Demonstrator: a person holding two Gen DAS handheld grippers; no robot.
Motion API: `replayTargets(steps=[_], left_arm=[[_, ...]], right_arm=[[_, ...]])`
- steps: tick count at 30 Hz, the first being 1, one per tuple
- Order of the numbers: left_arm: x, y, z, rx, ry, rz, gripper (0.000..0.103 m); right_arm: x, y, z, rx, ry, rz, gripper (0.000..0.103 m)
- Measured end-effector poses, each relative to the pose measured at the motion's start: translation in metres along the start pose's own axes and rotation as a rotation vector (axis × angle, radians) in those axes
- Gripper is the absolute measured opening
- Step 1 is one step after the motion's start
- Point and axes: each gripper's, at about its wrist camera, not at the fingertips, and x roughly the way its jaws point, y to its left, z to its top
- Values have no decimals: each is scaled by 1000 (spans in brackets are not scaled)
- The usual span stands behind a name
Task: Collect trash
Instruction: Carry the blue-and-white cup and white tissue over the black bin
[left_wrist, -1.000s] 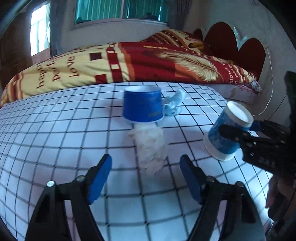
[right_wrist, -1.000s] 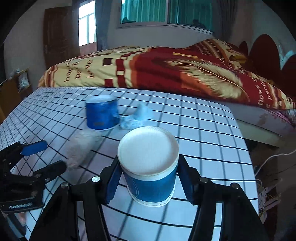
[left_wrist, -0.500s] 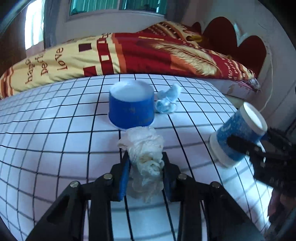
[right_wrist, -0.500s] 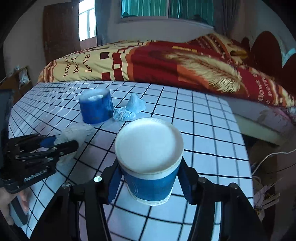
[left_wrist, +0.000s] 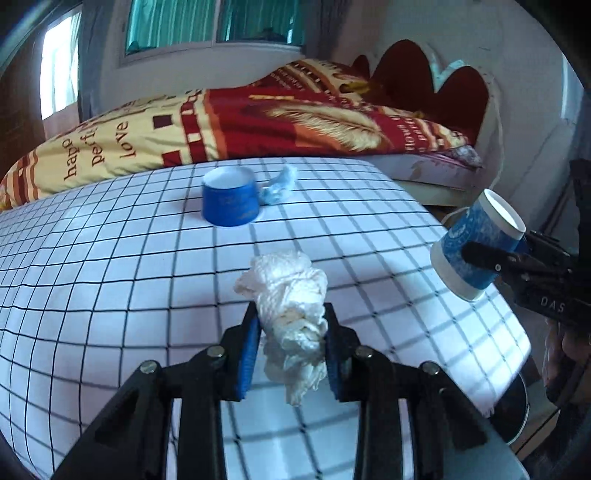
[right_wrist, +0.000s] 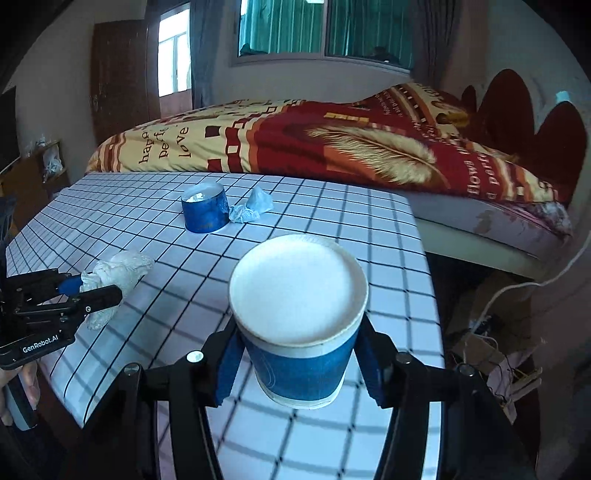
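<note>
between the blue pads of the left claw (left_wrist: 291, 345) sits one crumpled white tissue wad (left_wrist: 291, 295), pinched at its middle with its top bulging past the fingertips and a loose end hanging below, lifted clear of the worktop (left_wrist: 110, 295). the right claw (right_wrist: 297, 356) is clamped on one blue paper cup with a white rim (right_wrist: 297, 317), its pads pressing the cup's two sides; the cup is upside down, its white bottom facing the camera, and it is held in the air near the worktop's right edge. in the left wrist view that same cup (left_wrist: 476, 242) shows at the right, tilted in the black fingers. farther out on the worktop, which is covered by a white cloth with a black grid, stands a second blue cup (left_wrist: 229, 201), also upside down, and touching its right side lies one small pale blue crumpled scrap (left_wrist: 279, 188). so there are two cups and two crumpled pieces in all: one of each held, one of each on the cloth. beyond the worktop is one bed with a red and yellow printed quilt (right_wrist: 332, 144), and behind it a window with green curtains (right_wrist: 325, 26).
</note>
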Motion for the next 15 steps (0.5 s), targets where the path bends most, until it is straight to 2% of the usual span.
replayTargets(steps=[6, 15], left_arm=[[-18, -40, -13, 55, -15, -48, 33], [-33, -105, -28, 141, -29, -144, 33]], right_arm=[[-48, -14, -24, 16, -23, -26, 58], [-119, -49, -66, 31, -45, -117, 58]])
